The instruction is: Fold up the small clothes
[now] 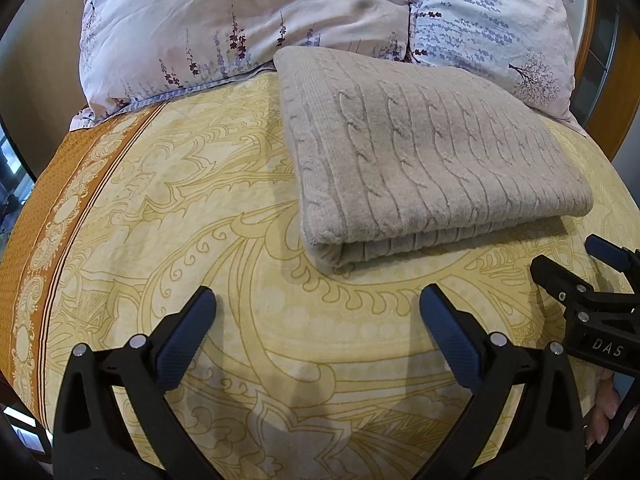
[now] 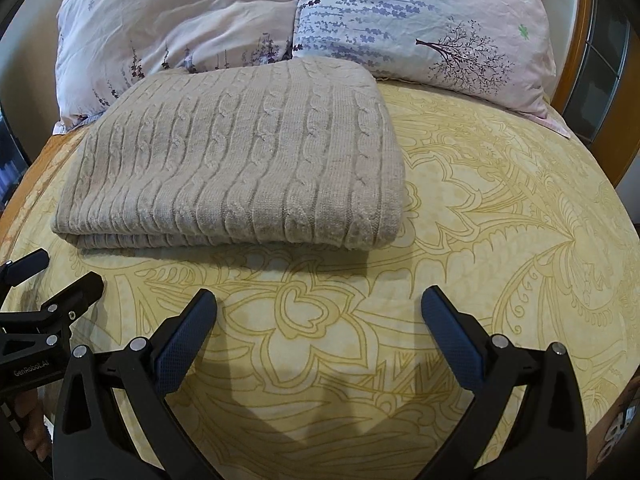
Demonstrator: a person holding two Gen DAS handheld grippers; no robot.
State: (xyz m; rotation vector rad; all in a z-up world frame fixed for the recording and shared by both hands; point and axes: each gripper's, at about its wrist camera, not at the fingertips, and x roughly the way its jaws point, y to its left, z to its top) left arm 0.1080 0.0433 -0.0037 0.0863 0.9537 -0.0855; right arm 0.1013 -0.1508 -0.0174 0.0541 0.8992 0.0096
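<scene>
A beige cable-knit sweater point(image 1: 432, 156) lies folded into a flat rectangle on the yellow patterned bedspread point(image 1: 200, 208); it also shows in the right wrist view point(image 2: 240, 160). My left gripper point(image 1: 318, 300) is open and empty, hovering over the bedspread just in front of the sweater's near left corner. My right gripper point(image 2: 320, 300) is open and empty, in front of the sweater's near right corner. The right gripper shows at the right edge of the left wrist view point(image 1: 576, 264), and the left gripper at the left edge of the right wrist view point(image 2: 52, 276). Neither touches the sweater.
Two floral pillows point(image 1: 240, 20) point(image 2: 420, 20) lie behind the sweater at the head of the bed. An orange patterned border point(image 1: 52, 200) runs along the bedspread's left side. A wooden bed frame point(image 2: 592, 60) curves at the right.
</scene>
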